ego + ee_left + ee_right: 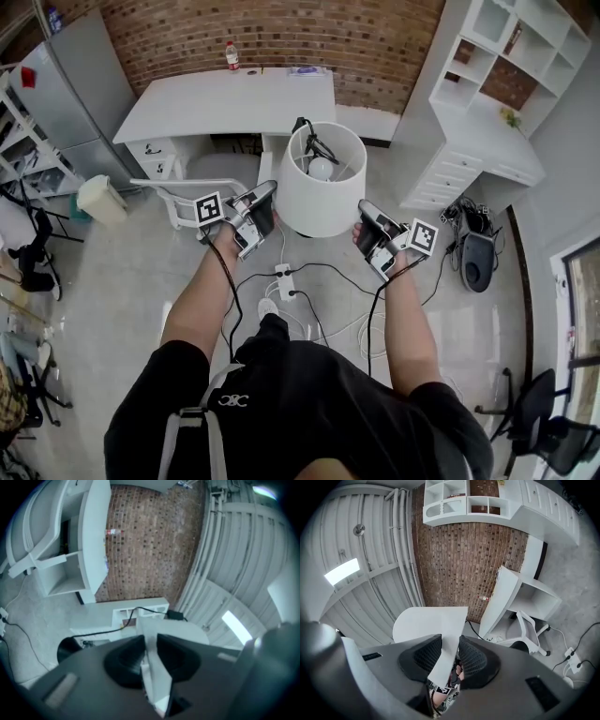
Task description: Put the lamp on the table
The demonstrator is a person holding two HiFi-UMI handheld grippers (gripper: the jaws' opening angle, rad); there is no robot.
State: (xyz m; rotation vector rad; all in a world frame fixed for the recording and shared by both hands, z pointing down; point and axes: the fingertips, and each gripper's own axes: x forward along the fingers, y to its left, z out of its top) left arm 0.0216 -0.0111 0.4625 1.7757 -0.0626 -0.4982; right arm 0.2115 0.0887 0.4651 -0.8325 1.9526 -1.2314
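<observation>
The lamp's white drum shade (322, 187) hangs between my two grippers in the head view, its bulb (322, 169) and black cord showing inside from above. My left gripper (265, 200) is shut on the shade's lower left rim. My right gripper (364, 223) is shut on its lower right rim. In the left gripper view the shade wall (183, 630) runs between the black pads of the left gripper (150, 641). In the right gripper view the shade (431, 623) is likewise pinched by the right gripper (449, 649). The white table (225, 103) stands beyond the lamp, against the brick wall.
A bottle (232, 54) stands at the table's far edge. A white chair (192, 187) sits left of the lamp. A power strip (285, 281) and cables lie on the floor at my feet. A white shelf unit (487, 94) fills the right; a bin (100, 200) stands at the left.
</observation>
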